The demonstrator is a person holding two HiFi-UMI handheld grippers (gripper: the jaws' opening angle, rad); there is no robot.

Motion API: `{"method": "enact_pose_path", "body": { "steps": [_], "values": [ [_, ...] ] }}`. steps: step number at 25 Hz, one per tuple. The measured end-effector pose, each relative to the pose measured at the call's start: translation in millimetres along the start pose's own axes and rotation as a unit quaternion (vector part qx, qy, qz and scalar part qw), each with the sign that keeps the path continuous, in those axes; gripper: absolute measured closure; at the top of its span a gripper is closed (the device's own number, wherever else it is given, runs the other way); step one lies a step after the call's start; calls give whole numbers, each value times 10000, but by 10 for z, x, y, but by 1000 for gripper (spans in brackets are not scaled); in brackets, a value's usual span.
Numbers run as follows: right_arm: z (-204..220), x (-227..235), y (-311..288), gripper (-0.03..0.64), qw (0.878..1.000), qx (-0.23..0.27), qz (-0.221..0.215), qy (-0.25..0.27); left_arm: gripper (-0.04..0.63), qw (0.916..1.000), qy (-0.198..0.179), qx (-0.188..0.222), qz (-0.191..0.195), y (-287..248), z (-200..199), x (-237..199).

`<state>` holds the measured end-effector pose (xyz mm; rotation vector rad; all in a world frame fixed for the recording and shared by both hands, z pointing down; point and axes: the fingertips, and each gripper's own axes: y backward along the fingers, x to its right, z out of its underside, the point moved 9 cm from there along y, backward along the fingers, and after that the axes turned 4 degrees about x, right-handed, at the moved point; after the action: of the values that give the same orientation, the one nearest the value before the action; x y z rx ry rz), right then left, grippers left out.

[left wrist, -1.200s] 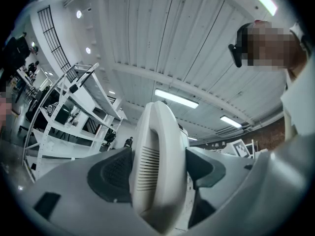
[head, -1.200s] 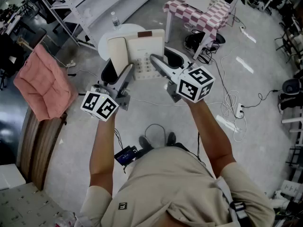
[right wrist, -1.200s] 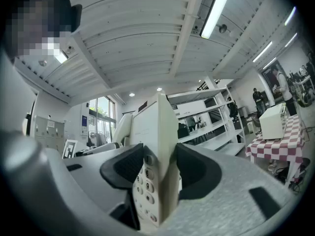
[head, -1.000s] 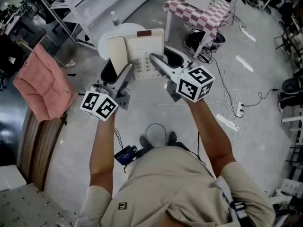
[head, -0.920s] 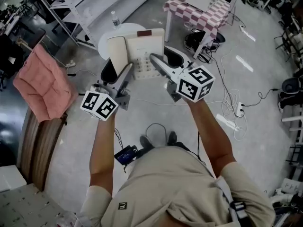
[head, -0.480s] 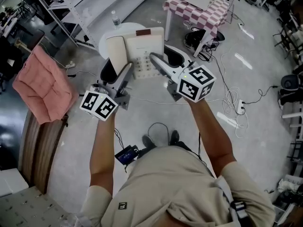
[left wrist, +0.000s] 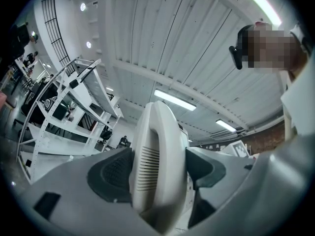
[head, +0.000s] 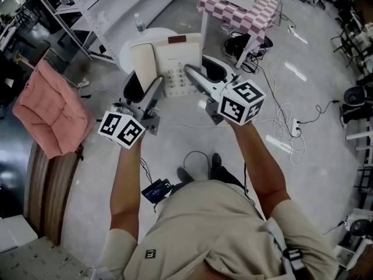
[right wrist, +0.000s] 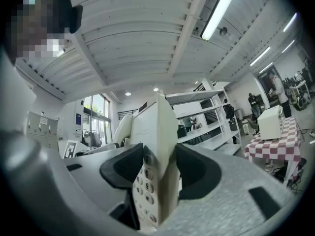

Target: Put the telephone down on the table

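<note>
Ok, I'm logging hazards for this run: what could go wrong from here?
The left gripper pinches only the handset, which might come loose and fall. The right gripper clamps just the telephone by its thin keypad edge, so it could slip. The bottle on the round table might get knocked.

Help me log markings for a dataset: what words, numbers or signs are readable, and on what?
Nothing can be read outright.
Keys of the telephone: digits, too blurred to read.
Cubes of the left tool and right tool: square markers, no letters.
Logo on the shirt: too small to read.
</note>
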<state>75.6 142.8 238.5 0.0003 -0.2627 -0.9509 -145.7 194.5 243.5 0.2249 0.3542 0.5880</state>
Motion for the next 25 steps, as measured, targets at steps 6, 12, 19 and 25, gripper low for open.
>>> {"method": "enact_pose_path", "body": {
  "steps": [6, 12, 19, 25],
  "values": [
    [38, 217, -33, 423, 10000, -14, 2, -89, 262, 10000, -14, -81, -19, -177, 99, -57],
    [1, 613, -73, 424, 9998, -69, -121, -155, 262, 9999, -49, 5, -116, -489, 275, -96],
    [-84, 1221, -211, 423, 9990, -157, -358, -227, 262, 9991, -82, -40, -417, -1001, 435, -133],
    [-147, 1735, -343, 423, 9976, -244, -571, -291, 262, 9979, -139, -20, -626, -1425, 594, -201]
  ]
}}
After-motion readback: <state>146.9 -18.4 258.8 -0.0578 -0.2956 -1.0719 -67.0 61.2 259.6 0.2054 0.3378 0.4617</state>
